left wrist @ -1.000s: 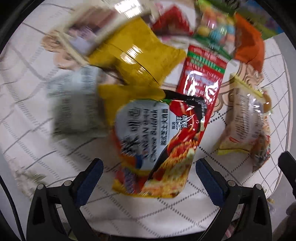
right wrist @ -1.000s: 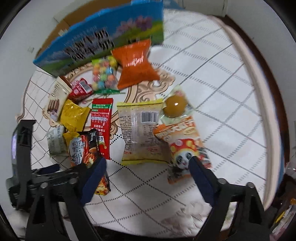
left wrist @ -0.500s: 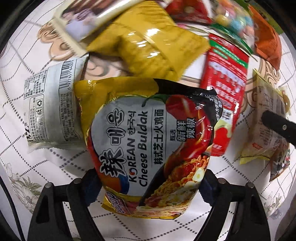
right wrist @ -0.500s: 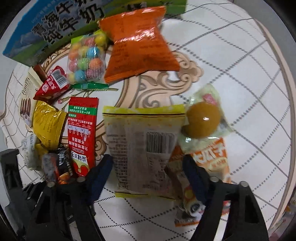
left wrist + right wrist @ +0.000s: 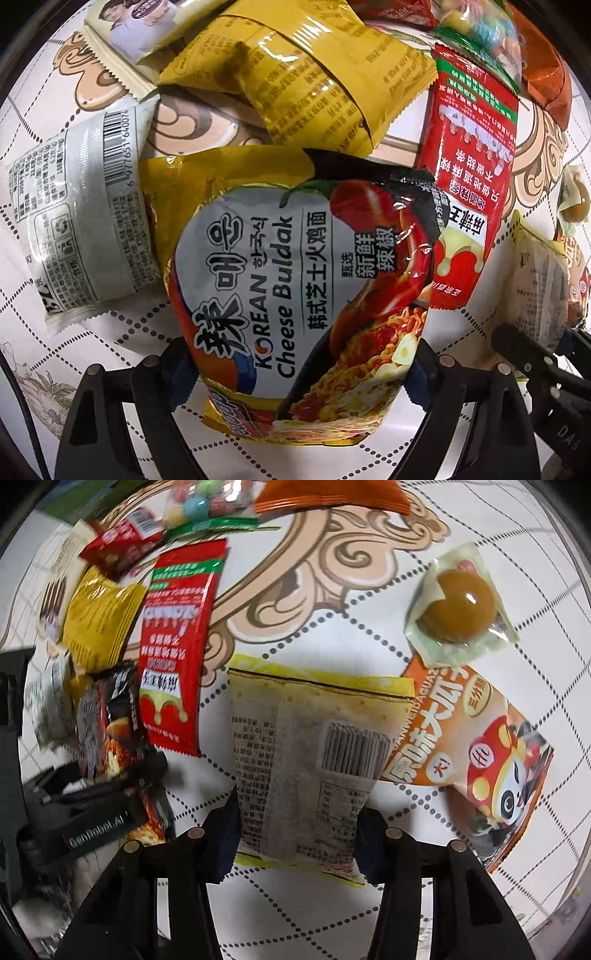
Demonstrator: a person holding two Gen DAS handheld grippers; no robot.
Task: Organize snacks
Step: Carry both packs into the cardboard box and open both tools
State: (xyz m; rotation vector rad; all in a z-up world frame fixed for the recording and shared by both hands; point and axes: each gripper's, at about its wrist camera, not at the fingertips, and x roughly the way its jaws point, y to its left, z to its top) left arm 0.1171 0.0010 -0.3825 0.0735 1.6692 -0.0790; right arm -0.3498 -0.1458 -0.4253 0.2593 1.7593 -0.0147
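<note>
A Korean Cheese Buldak noodle pack point(image 5: 295, 280) lies on the patterned tablecloth point(image 5: 110, 350). My left gripper point(image 5: 301, 365) straddles its lower end. Both pads touch the pack's sides while the jaws ease slightly open. In the right wrist view a pale pack with yellow edges and a barcode point(image 5: 310, 746) lies face down. My right gripper point(image 5: 299, 830) is closing on its near end, which is pinched narrower between the pads. The left gripper's black body point(image 5: 85, 816) shows at the left, over the noodle pack point(image 5: 107, 720).
Around the noodle pack lie a long red pack point(image 5: 469, 177), a yellow pack point(image 5: 303, 74) and a white barcoded pack point(image 5: 81, 221). Right of the pale pack are an orange panda pack point(image 5: 472, 753) and a wrapped brown ball point(image 5: 461, 605). An orange bag point(image 5: 332, 494) lies farther back.
Both grippers have come down close to the table. The left jaws narrowed around the noodle pack. The right jaws narrowed onto the pale yellow-edged pack.
</note>
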